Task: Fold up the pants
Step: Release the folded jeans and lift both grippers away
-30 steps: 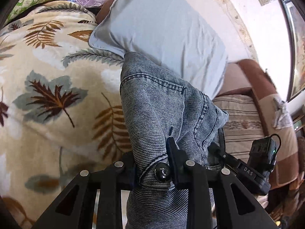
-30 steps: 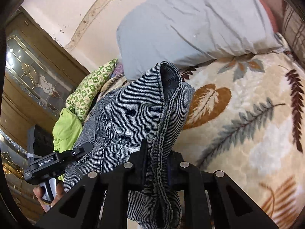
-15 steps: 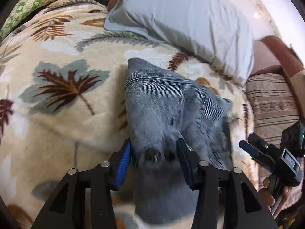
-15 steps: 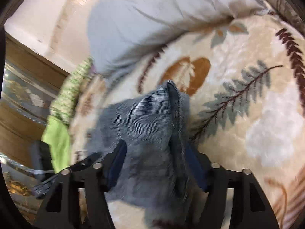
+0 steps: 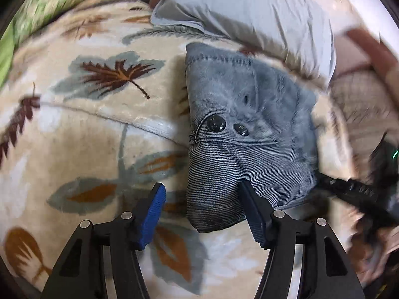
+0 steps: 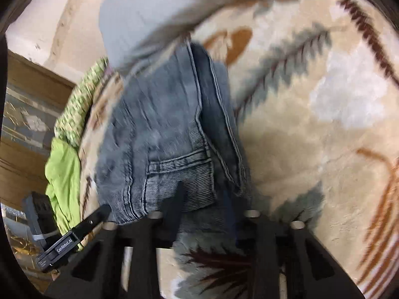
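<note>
The grey-blue jeans (image 5: 247,129) lie folded in a compact bundle on the leaf-patterned blanket (image 5: 99,129), waistband buttons facing up. My left gripper (image 5: 203,199) is open, its blue-padded fingers just short of the bundle's near edge, holding nothing. In the right wrist view the jeans (image 6: 172,134) lie with a back pocket showing. My right gripper (image 6: 204,199) is open at the bundle's near edge, empty. The view is motion-blurred. The other gripper shows at the left edge of the right wrist view (image 6: 72,239).
A grey pillow (image 5: 249,7) lies just beyond the jeans at the head of the bed. Green clothes (image 6: 64,179) sit at the bed's far side. A brown striped sofa (image 5: 361,94) stands to the right.
Both grippers were shut on the raised jeans, then opened and let them drop onto the blanket. Both have pulled back from the bundle.
</note>
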{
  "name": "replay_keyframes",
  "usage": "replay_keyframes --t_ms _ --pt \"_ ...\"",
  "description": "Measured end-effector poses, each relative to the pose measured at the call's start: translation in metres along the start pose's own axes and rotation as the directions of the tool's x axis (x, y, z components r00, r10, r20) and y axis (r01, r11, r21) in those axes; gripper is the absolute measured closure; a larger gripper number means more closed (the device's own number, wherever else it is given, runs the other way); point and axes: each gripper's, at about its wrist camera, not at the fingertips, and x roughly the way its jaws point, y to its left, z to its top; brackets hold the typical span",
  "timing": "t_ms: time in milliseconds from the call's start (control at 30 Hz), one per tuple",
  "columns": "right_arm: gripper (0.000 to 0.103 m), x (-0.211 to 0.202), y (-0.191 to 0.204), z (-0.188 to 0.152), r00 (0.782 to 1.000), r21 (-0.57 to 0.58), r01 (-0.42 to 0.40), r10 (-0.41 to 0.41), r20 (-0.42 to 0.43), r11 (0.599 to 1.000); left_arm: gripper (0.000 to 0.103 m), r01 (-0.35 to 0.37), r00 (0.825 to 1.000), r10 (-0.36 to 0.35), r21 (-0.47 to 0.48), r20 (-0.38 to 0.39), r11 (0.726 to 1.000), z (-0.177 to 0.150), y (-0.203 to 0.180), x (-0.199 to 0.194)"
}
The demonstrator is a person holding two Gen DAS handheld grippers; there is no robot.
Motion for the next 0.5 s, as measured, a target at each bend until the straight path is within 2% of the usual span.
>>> replay_keyframes --t_ms 100,167,233,300,333,367,433,500 --pt "0.091 0.005 0.001 0.002 0.999 -0.02 0.031 -0.031 0.007 0.999 0.031 -0.111 0.993 0.109 0.065 0.039 0.992 -0.001 -0.018 0.008" --pt "0.09 0.004 -0.002 0.002 1.0 -0.003 0.012 -0.012 0.013 1.0 0.031 -0.097 0.995 0.096 0.036 0.037 0.995 0.0 -0.019 0.003" --pt "0.082 -0.008 -0.001 -0.004 0.999 0.006 -0.017 0.017 0.045 1.0 0.032 -0.069 0.996 0.069 -0.004 0.062 0.998 -0.004 -0.017 -0.009" --pt "0.064 -0.026 0.007 -0.017 0.996 -0.001 -0.033 0.033 0.084 0.999 0.034 -0.099 0.988 0.098 -0.001 0.115 0.995 -0.014 -0.021 -0.033" --pt "0.047 -0.036 0.012 -0.025 0.994 -0.014 -0.033 0.034 0.107 0.999 0.035 -0.121 0.983 0.119 0.005 0.138 0.993 -0.019 -0.026 -0.044" --pt "0.036 -0.046 0.017 -0.033 0.991 -0.023 -0.027 0.03 0.131 0.999 0.034 -0.145 0.976 0.14 0.014 0.168 0.989 -0.027 -0.031 -0.056" --pt "0.03 -0.068 0.03 -0.054 0.982 -0.048 -0.012 0.021 0.186 0.999 0.033 -0.201 0.955 0.187 0.038 0.229 0.979 -0.047 -0.046 -0.082" --pt "0.03 -0.087 0.042 -0.076 0.979 -0.061 0.016 -0.003 0.205 0.998 0.031 -0.243 0.94 0.221 0.053 0.261 0.969 -0.066 -0.056 -0.105"
